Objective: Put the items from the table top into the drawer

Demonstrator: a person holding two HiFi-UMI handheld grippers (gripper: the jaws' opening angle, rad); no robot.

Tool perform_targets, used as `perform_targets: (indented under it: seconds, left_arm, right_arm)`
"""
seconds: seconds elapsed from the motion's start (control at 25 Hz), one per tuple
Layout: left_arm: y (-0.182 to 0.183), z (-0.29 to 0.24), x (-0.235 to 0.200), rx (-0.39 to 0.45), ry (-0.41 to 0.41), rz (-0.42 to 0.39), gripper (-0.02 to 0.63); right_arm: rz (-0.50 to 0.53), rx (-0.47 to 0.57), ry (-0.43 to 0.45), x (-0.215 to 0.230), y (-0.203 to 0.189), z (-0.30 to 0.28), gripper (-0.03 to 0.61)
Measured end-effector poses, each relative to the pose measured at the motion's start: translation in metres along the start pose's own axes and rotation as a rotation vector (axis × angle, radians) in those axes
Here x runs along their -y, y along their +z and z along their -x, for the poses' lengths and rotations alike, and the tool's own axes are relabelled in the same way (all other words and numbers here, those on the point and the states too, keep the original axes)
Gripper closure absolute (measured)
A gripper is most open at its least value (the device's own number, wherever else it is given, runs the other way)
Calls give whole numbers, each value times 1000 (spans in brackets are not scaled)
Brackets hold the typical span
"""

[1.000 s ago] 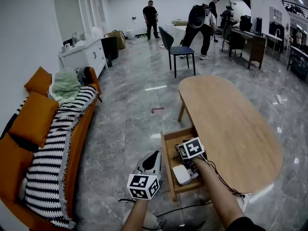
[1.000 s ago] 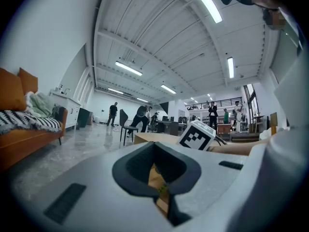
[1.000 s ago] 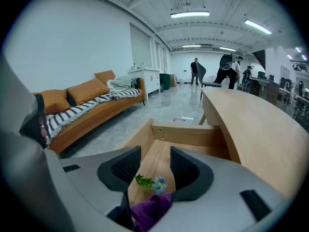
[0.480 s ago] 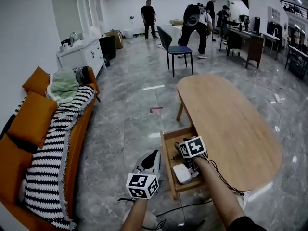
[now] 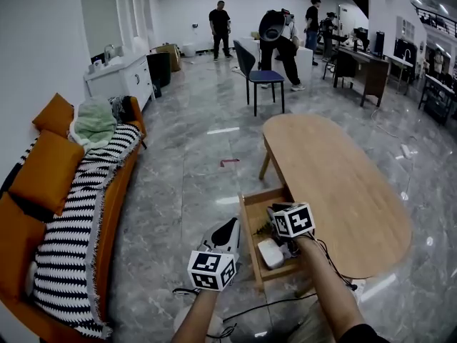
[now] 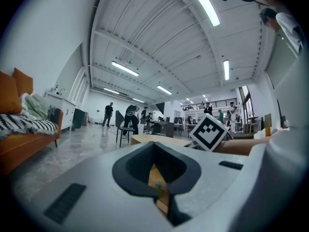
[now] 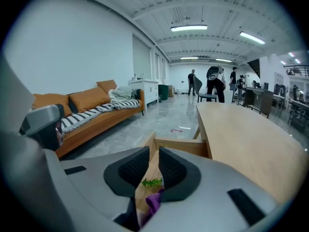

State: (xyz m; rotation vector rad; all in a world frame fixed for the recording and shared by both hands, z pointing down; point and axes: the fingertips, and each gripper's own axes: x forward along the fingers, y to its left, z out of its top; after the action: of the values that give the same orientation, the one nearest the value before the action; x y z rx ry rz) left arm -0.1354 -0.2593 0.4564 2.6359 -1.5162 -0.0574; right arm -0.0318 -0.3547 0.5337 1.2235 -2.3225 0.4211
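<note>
Right hand-held gripper (image 7: 153, 158), jaws just closing to a narrow empty gap, is hovering over the open drawer (image 5: 248, 234); left hand-held gripper (image 6: 154, 146) is pressing shut.

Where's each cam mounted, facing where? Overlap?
Head view: on the person's head, looking steeply down at table, drawer, sofa; shows both forearms, left hand-held gripper, right hand-held gripper.
Left gripper view: rides the left one, faces level across the room; shows its shut jaws.
Right gripper view: rides the right one, tilted down over the drawer; its jaws have just been closing, slightly apart, nothing between.
Head view and right gripper view share table, drawer, sofa.
</note>
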Motion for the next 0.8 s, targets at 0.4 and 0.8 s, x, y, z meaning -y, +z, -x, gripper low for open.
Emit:
perform_targets:
  seconds: [0.4,0.8]
  left_arm:
    - [7,15,1,-20,-47,-4,611]
    - [3,21,4,-34,-107,0,611]
  right_arm:
    - [-10,125,-1,-40,18,43,552]
    - [-26,333,1,-71,40,91,558]
